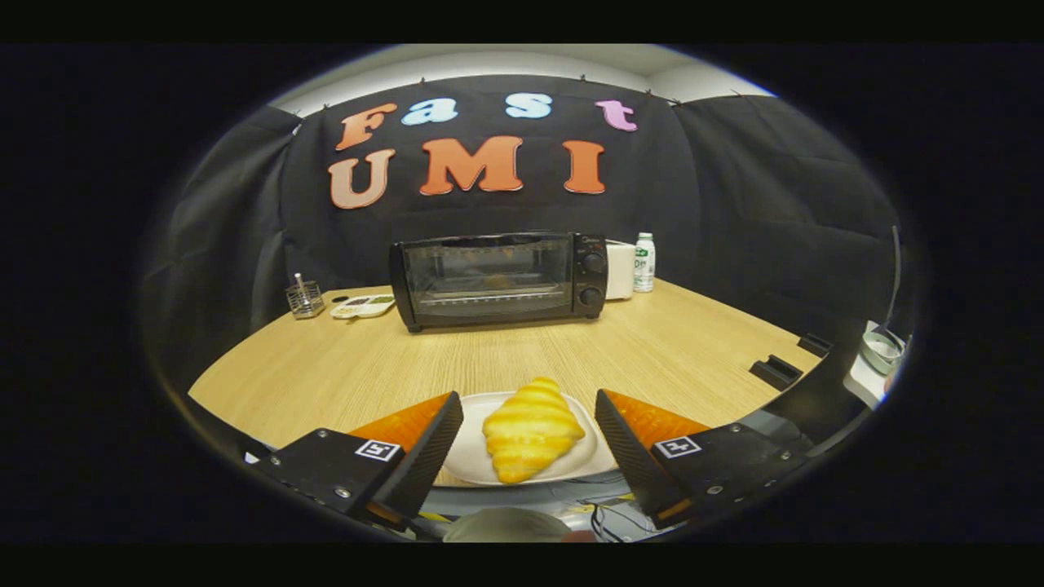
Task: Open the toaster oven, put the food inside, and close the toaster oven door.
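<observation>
A black toaster oven (499, 280) stands at the far side of the wooden table (342, 367), its glass door shut and two knobs on its right. A golden croissant (530, 428) lies on a white plate (469, 448) at the table's near edge. My gripper (528, 444) is open, its two fingers spread wide to either side of the plate. The croissant sits between the fingers, touching neither.
Left of the oven are a small wire basket (304, 299) and a white sectioned dish (363, 306). A white box (620, 270) and a small bottle (644, 262) stand to its right. Black blocks (775, 372) lie at the table's right edge.
</observation>
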Motion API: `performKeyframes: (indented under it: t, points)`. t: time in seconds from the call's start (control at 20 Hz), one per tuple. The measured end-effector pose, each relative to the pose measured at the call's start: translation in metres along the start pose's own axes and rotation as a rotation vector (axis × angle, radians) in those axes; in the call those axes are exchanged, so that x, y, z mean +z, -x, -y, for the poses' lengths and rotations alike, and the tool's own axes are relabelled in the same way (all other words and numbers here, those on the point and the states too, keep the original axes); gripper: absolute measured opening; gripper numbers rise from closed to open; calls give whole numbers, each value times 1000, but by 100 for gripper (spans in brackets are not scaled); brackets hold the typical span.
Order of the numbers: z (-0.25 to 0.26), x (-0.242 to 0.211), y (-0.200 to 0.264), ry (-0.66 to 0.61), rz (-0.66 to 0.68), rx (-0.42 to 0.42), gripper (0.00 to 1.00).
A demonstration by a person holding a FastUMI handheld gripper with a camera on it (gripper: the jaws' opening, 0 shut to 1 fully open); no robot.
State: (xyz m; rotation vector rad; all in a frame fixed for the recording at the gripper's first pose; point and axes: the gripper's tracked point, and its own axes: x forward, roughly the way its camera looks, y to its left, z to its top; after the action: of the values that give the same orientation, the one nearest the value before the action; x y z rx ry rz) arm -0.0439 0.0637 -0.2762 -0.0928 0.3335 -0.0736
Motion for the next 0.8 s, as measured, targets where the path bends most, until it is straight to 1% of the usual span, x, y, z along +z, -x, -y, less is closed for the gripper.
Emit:
performKeyframes:
  t: [0.1, 0.2, 0.4, 0.5, 0.55, 0.65, 0.8]
  points:
    - [-1, 24, -8, 18, 29, 15, 97]
    - [-5, 59, -22, 40, 65, 35, 97]
    - [-16, 140, -68, 42, 155, 96, 97]
    - [-24, 177, -98, 8, 183, 129, 97]
    - [-26, 188, -116, -6, 180, 132, 97]
    - [-32, 205, -147, 21, 174, 120, 97]
    - [-39, 205, -182, 157, 146, 81, 97]
